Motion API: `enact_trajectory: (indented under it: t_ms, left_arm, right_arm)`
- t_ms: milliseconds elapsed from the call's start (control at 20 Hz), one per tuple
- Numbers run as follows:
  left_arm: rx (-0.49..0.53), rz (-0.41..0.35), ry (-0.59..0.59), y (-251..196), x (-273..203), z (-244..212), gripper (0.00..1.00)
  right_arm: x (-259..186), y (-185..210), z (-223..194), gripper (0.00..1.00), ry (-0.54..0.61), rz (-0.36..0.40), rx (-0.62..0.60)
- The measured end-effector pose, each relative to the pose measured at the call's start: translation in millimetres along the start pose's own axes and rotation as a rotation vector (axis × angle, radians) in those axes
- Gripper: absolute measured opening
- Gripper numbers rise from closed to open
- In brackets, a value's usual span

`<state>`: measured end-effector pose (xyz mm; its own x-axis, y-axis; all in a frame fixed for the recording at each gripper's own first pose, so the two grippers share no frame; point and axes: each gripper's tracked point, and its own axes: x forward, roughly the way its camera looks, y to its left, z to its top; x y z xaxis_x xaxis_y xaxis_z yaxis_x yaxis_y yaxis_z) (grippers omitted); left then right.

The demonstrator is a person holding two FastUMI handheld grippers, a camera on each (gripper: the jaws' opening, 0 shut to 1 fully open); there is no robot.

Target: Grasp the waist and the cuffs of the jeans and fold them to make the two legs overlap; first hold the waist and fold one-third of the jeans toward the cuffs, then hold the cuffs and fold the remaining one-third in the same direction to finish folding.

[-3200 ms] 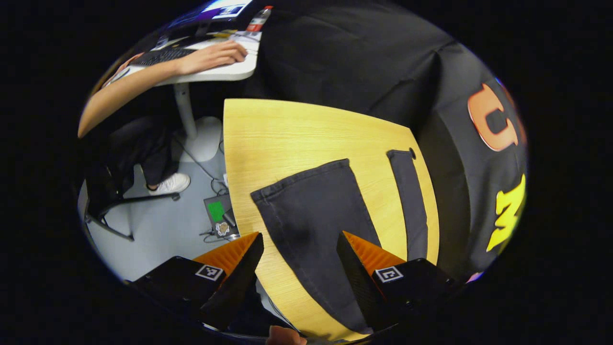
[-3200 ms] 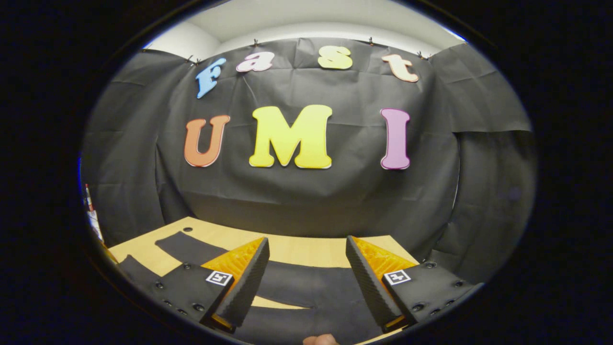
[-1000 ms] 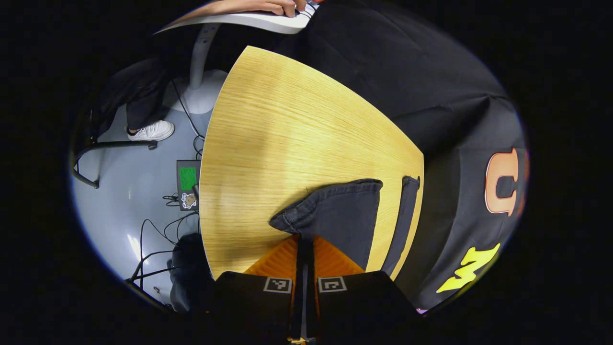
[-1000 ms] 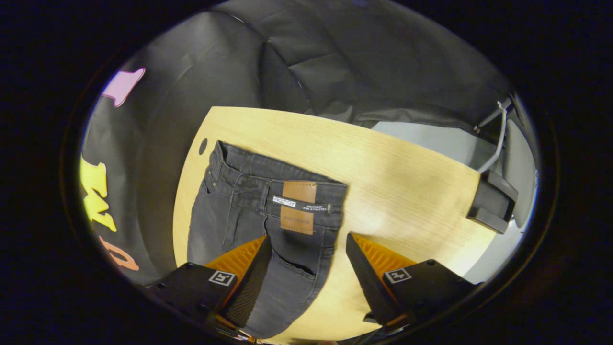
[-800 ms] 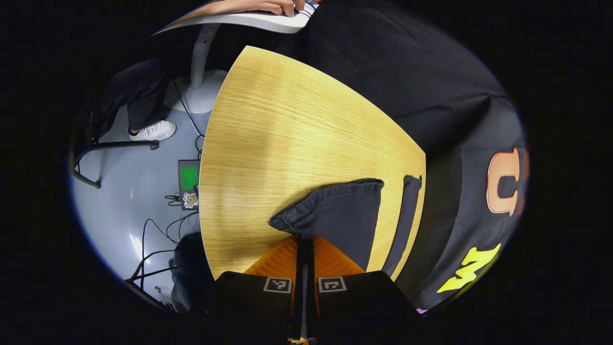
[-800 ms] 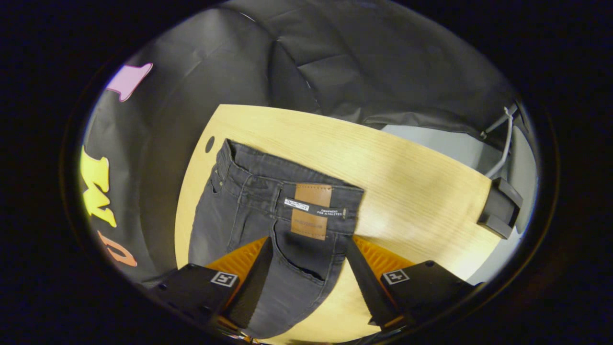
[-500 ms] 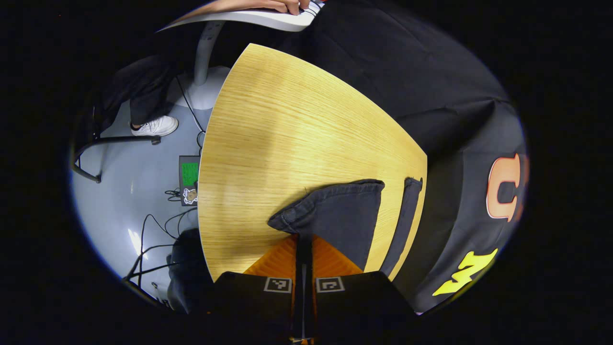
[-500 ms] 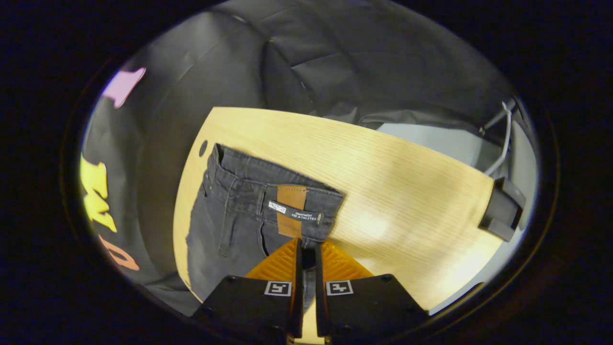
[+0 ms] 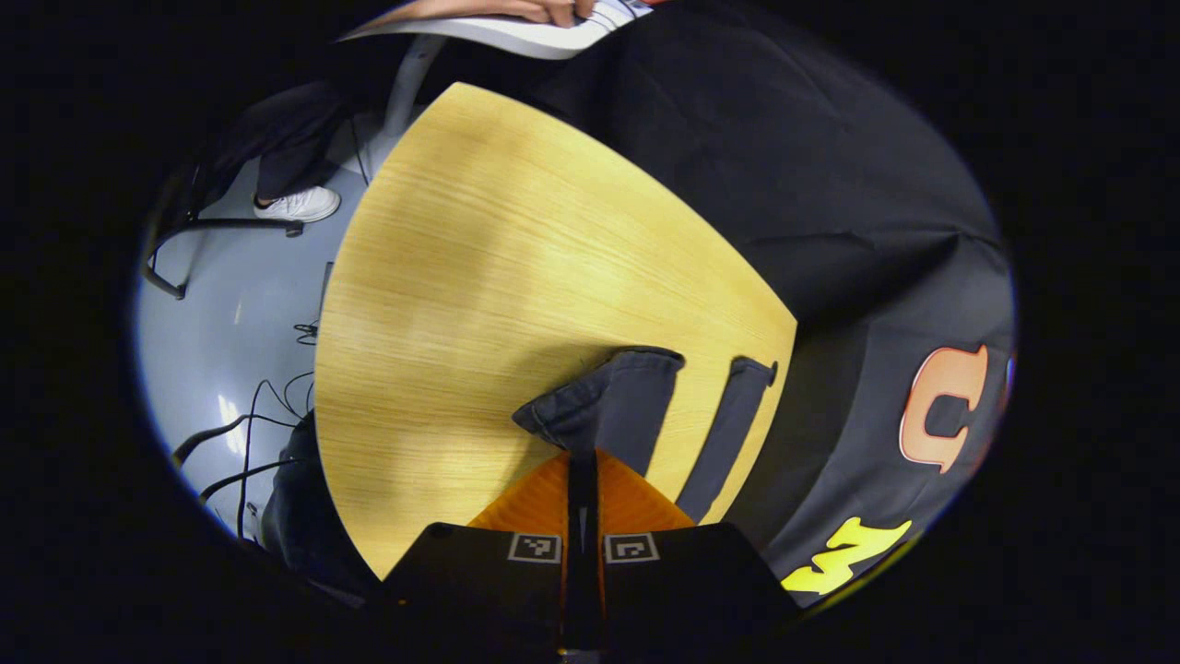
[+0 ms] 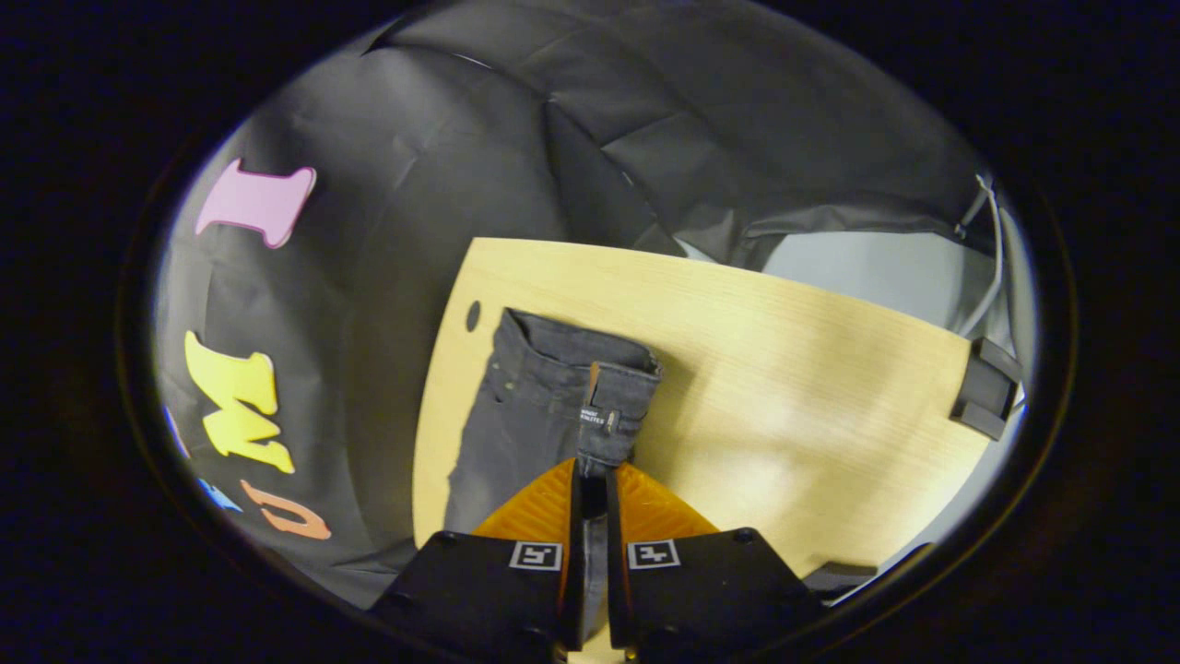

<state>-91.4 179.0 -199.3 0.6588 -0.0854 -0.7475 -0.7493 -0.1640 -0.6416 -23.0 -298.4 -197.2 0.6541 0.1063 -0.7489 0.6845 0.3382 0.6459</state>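
Dark grey jeans lie on a light wooden table (image 9: 479,277). In the left gripper view, my left gripper (image 9: 582,461) is shut on the near leg's cuff (image 9: 599,406), which is lifted off the table and bunched. The far leg (image 9: 728,433) lies flat beside it near the table's far edge. In the right gripper view, my right gripper (image 10: 591,470) is shut on the near edge of the waist (image 10: 608,406), raised and folded over, with the rest of the waist (image 10: 525,397) flat on the table (image 10: 784,387).
A small round hole (image 10: 472,316) sits in the table near the waist. Beyond the left end are grey floor with cables (image 9: 249,424), a chair base (image 9: 184,267), a person's shoe (image 9: 295,205) and a white desk (image 9: 516,32). A black box (image 10: 986,387) is clamped at the right end.
The right gripper closed on the waist edge about half a second ago. Both grippers have since lifted, pulling the near cuff and near waist edge up and toward the far leg.
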Motion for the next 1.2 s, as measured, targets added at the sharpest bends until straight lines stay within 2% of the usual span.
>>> enact_trajectory:
  t_ms: [200, 250, 300, 500, 550, 650, 850, 1100, 1200]
  left_arm:
    - [0.003, -0.058, 0.026, -70, 0, -10, 0.03]
    - [0.013, -0.063, 0.031, -85, 4, -10, 0.03]
    - [0.021, -0.065, 0.034, -98, 11, -10, 0.03]
    - [-0.024, -0.052, 0.039, -144, 49, -12, 0.03]
    - [-0.034, -0.054, 0.042, -159, 60, -13, 0.04]
    - [-0.024, -0.034, 0.048, -175, 83, -14, 0.03]
    - [-0.032, 0.015, 0.031, -201, 129, -15, 0.03]
    - [0.051, 0.031, 0.041, -243, 183, -28, 0.03]
    - [0.098, 0.059, 0.036, -249, 201, -31, 0.03]
  right_arm:
    - [9, 47, 11, 0.12, 0.013, 0.092, 0.030]
    - [12, 57, 15, 0.15, 0.016, 0.112, 0.036]
    - [16, 66, 19, 0.12, 0.019, 0.128, 0.039]
    - [44, 101, 32, 0.11, 0.036, 0.176, 0.073]
    - [53, 108, 35, 0.07, 0.037, 0.184, 0.084]
    - [70, 119, 41, 0.11, 0.037, 0.191, 0.095]
    - [102, 134, 49, 0.11, 0.039, 0.184, 0.120]
    - [141, 141, 65, 0.12, 0.030, 0.164, 0.135]
    - [156, 141, 67, 0.12, 0.026, 0.147, 0.131]
